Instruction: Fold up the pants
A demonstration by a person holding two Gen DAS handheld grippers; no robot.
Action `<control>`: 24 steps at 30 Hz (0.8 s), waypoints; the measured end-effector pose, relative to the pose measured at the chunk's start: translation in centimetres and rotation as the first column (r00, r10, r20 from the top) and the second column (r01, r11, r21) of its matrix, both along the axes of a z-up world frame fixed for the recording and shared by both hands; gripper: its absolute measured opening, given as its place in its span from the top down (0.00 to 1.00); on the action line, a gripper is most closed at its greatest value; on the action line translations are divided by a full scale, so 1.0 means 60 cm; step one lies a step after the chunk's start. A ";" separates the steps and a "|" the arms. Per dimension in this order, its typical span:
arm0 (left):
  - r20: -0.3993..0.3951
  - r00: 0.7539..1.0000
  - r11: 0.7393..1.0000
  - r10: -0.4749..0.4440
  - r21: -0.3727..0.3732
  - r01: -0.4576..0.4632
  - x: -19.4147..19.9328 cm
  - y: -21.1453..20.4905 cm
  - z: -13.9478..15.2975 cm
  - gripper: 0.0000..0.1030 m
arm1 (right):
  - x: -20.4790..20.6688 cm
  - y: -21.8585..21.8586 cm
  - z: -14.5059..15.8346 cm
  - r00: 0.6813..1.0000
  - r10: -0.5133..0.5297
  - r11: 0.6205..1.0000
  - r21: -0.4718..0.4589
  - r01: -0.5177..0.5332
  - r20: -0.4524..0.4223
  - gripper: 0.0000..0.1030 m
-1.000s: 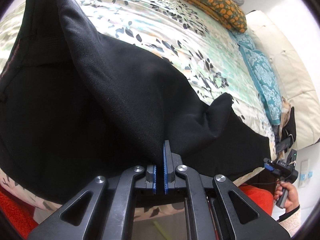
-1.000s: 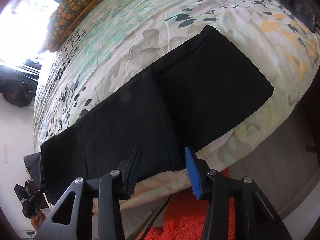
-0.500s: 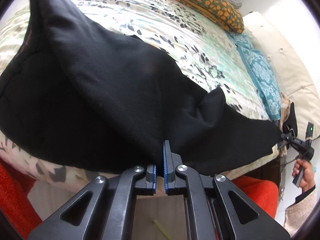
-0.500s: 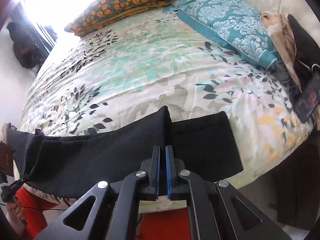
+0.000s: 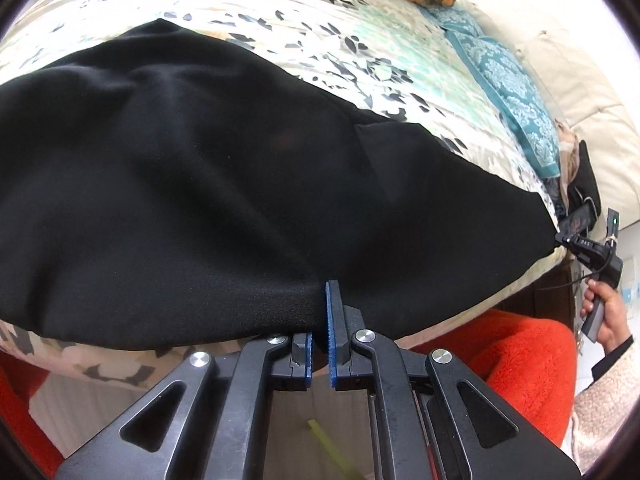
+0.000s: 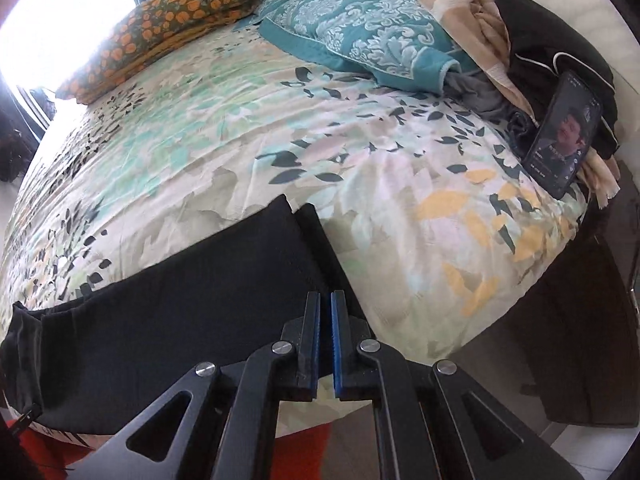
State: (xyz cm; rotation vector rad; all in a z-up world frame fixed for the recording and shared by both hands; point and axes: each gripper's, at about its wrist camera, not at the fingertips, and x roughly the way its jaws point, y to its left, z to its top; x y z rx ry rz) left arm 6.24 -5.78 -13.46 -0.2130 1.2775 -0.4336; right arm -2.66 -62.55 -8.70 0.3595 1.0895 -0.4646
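The bed (image 6: 280, 128), under a floral cover, fills both views. The black pants (image 5: 224, 184) lie stretched along its near edge, from 9 o'clock to 3 o'clock in the left wrist view, doubled leg on leg, with a little of the under layer showing past the upper hem at 12 o'clock of the right gripper.

Pillows: a teal damask pillow (image 6: 360, 28) at 12 o'clock and an orange-patterned pillow (image 6: 160, 28) at 11 o'clock in the right wrist view. A phone (image 6: 564, 140) stands propped at 2 o'clock, well apart from the pants.

The left gripper (image 5: 319, 312) is clamped on the near edge of the pants; cloth runs between its blue pads. The right gripper (image 6: 325, 320) has its pads drawn close together on the hem end (the left view shows its tip pinching that corner at 3 o'clock).

Judgement: the lengthwise fold looks done, and the garment is held taut at two points for the crosswise fold. The next move calls for carrying one held end over to the other, both grips firm, edges kept aligned.
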 end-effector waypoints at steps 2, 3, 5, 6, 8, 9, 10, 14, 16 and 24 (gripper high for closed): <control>-0.010 1.000 1.000 -0.001 -0.002 0.001 -0.004 0.004 -0.003 0.96 | -0.008 -0.012 -0.025 1.000 -0.022 0.999 0.027 0.023 -0.022 0.95; -0.011 1.000 1.000 -0.002 -0.005 0.002 -0.005 0.005 -0.002 0.96 | -0.013 -0.015 -0.031 0.999 -0.033 0.999 0.038 0.033 -0.022 0.95; -0.005 1.000 1.000 -0.009 -0.007 0.009 -0.004 0.005 0.004 0.96 | -0.020 -0.013 -0.026 0.999 -0.044 0.998 0.041 0.044 -0.008 0.95; -0.003 1.000 1.000 -0.019 -0.002 0.019 -0.004 0.001 0.002 0.96 | -0.022 -0.010 -0.022 0.999 -0.042 0.998 0.036 0.042 -0.003 0.95; -0.023 0.999 0.999 -0.040 0.013 0.041 0.002 -0.008 -0.009 0.94 | -0.022 -0.007 -0.022 0.999 -0.034 0.999 0.020 0.035 -0.016 0.95; -0.048 0.998 0.999 -0.045 0.018 0.046 0.003 -0.007 -0.016 0.91 | -0.022 -0.009 -0.028 0.999 -0.037 0.999 0.025 0.038 -0.029 0.95; -0.075 0.996 0.999 -0.046 0.017 0.048 0.001 -0.003 -0.021 0.87 | -0.022 -0.011 -0.035 0.998 -0.044 0.998 0.033 0.045 -0.039 0.93; -0.093 0.993 0.994 -0.069 0.074 0.076 -0.036 0.032 -0.003 0.34 | -0.028 -0.016 -0.039 0.995 -0.080 0.996 0.047 0.082 -0.058 0.36; -0.069 0.995 0.994 -0.077 0.067 0.082 -0.061 0.061 0.019 0.31 | -0.039 -0.007 -0.022 0.995 -0.086 0.996 0.008 0.086 -0.046 0.16; 0.236 0.972 0.986 0.016 0.159 -0.055 -0.006 0.166 0.078 0.24 | -0.014 0.157 0.078 0.990 0.098 0.995 -0.030 -0.096 0.096 0.16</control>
